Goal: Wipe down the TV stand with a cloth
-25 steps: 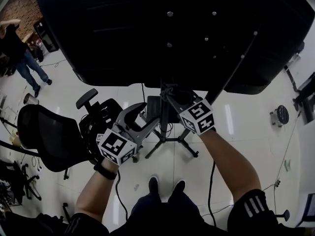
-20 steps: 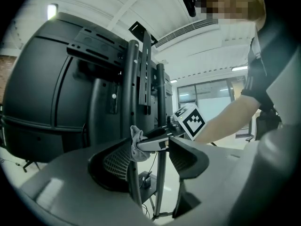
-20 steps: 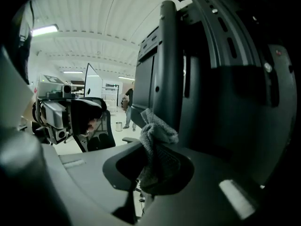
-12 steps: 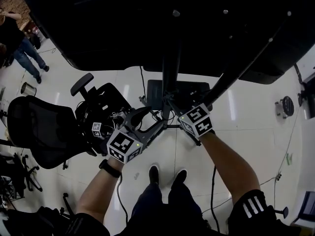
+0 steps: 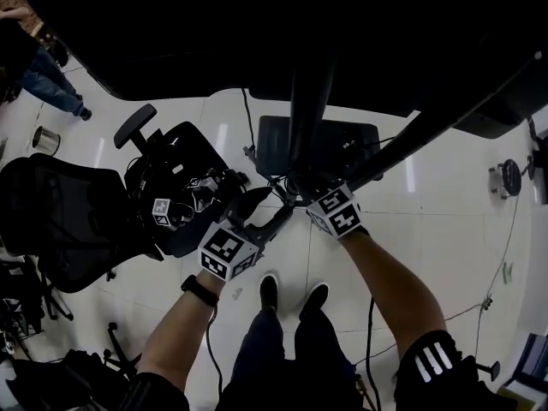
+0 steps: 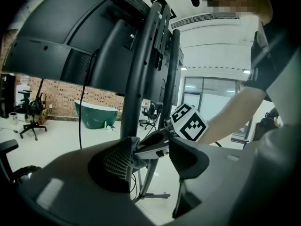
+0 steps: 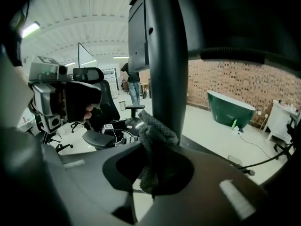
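Crowding the floor on the left of the head view, a black office chair [image 5: 60, 221] is seen, with a spare marker-cube device [image 5: 163, 212] lying on its seat. A person [image 5: 43, 80] is seen at the top-left corner and a metal can [image 5: 44, 138] lies near the chair. A cable [image 5: 370, 319] trails across the tiles beside the wearer's shoes [image 5: 269, 291].

Most of the top of the view is filled by the dark TV [image 5: 257, 24], so the upper stand is hidden. The stand's pole [image 5: 308, 110] runs down to a black base plate [image 5: 318, 146].

The cloth [image 7: 153, 135] is held in the closed jaws of the right gripper [image 7: 151, 166] and is pressed against the pole. The jaws of the left gripper [image 6: 150, 157] are set apart and grip nothing. The tip of the right gripper and a bit of cloth lie between them, just beside the pole. A green tub [image 7: 230, 109] and a brick wall [image 7: 235, 79] are seen behind.

Compared with 1 s ago, both grippers are lower on the pole and closer together. More of the base plate is shown, and the chair has shifted up and left in the head view.
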A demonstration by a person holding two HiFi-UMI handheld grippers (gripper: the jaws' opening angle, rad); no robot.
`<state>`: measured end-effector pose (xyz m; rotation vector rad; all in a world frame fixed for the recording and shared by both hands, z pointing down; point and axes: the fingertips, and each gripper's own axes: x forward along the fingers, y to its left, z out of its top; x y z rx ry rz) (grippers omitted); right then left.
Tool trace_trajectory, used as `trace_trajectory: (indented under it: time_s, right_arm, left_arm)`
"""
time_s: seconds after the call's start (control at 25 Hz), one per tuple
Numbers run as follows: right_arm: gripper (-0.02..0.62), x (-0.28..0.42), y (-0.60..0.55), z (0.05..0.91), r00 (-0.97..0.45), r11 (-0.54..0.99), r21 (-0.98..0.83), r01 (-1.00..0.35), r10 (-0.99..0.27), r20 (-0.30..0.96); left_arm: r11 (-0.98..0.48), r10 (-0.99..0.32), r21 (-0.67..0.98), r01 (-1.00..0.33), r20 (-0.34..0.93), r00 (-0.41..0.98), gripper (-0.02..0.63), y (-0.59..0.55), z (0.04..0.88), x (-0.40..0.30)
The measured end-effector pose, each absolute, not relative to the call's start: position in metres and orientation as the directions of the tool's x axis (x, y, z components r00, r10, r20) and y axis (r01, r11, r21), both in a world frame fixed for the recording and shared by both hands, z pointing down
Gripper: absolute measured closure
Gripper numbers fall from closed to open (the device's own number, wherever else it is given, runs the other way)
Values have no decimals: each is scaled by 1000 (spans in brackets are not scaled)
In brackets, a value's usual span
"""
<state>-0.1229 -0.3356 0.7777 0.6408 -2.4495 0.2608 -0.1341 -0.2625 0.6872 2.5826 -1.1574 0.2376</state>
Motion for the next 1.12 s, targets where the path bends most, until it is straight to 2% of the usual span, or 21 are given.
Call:
trace_trajectory:
  time_s: [0.76,1.12]
  right_arm:
    - [557,-127,-333,956,-609,826,-127,-550,-292,737]
    - [555,-122,-325,943,-645,821,-183,-542,-267,716]
  left_arm:
    - [-596,-666,283,-751,347,660,330,-279,805,-130]
    - [-607,-665,288,-740,325,672,328,-282,792,-121]
